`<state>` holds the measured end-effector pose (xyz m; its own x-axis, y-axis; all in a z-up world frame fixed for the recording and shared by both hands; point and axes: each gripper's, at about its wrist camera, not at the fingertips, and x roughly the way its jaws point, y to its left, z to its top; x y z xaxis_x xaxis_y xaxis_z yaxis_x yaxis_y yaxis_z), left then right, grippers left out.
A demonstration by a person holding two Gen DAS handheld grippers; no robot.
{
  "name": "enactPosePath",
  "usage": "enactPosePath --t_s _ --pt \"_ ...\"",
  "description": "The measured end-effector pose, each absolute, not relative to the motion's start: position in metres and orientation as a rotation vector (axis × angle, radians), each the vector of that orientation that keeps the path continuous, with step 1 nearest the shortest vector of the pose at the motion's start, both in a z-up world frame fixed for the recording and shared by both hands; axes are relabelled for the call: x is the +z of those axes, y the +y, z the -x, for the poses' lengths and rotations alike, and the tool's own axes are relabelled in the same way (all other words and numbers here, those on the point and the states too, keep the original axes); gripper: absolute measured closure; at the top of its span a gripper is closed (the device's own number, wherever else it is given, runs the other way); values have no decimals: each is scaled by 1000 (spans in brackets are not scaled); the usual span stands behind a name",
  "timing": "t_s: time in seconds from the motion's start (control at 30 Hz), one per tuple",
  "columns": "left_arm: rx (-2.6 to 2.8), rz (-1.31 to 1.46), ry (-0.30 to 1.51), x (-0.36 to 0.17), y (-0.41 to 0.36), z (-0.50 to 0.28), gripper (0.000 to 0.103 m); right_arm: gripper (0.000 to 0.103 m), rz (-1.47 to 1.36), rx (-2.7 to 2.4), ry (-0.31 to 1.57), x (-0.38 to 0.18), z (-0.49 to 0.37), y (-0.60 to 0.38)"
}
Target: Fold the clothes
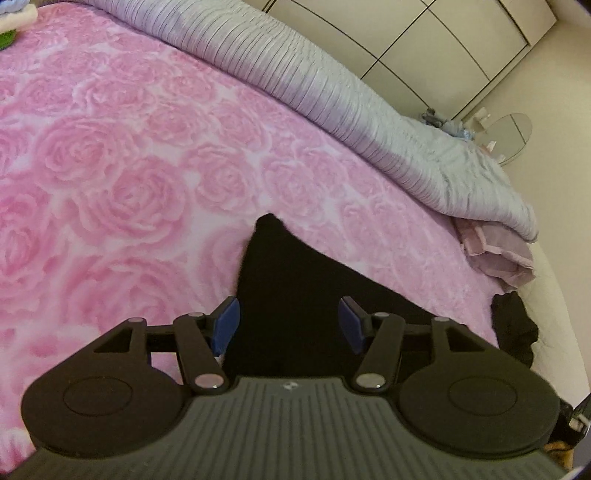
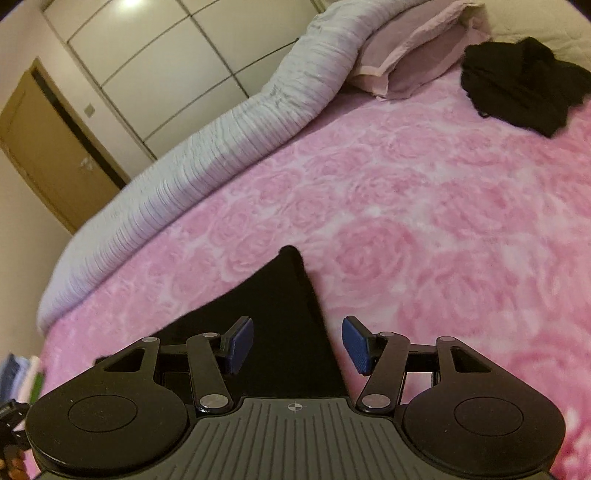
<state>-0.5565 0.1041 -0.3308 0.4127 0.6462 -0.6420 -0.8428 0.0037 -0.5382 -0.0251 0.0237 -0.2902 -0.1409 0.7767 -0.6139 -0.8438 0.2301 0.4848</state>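
A black garment [image 1: 291, 291] lies flat on the pink rose-patterned blanket [image 1: 122, 177], one pointed corner reaching away from me. My left gripper [image 1: 289, 323] hovers over that corner, jaws wide apart, blue pads [image 1: 226, 324] clear of the cloth. In the right wrist view the same black garment [image 2: 284, 317] shows another corner, and my right gripper [image 2: 298, 344] stands open above it with nothing pinched. A second, crumpled black garment [image 2: 524, 81] lies near the pillow, also visible as a dark heap [image 1: 515, 325] at the bed's right edge.
A rolled grey ribbed duvet [image 1: 332, 92] runs along the far side of the bed. A mauve pillow [image 2: 410, 55] lies beside it. A stack of folded clothes [image 1: 14, 18] sits at the far left corner. White wardrobe doors [image 2: 159, 74] and a wooden door [image 2: 55, 147] stand behind.
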Motion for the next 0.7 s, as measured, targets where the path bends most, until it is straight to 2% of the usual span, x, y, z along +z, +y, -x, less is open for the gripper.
enactPosePath --t_s 0.43,0.5,0.53,0.57,0.63,0.7 --pt "1201 971 305 -375 196 535 50 46 99 1453 1083 -337 5 113" --pt "1190 983 282 -382 207 532 59 46 91 1483 1099 -343 5 127" --pt "1180 987 262 -385 208 531 79 46 92 1487 1106 -347 6 133" --pt "1179 985 251 -386 209 531 94 60 96 1492 1106 -349 8 138" --pt "1184 941 242 -388 205 532 95 92 140 1497 1074 -353 13 147" --pt "1185 895 209 -386 198 535 96 93 181 1517 1014 -352 20 151"
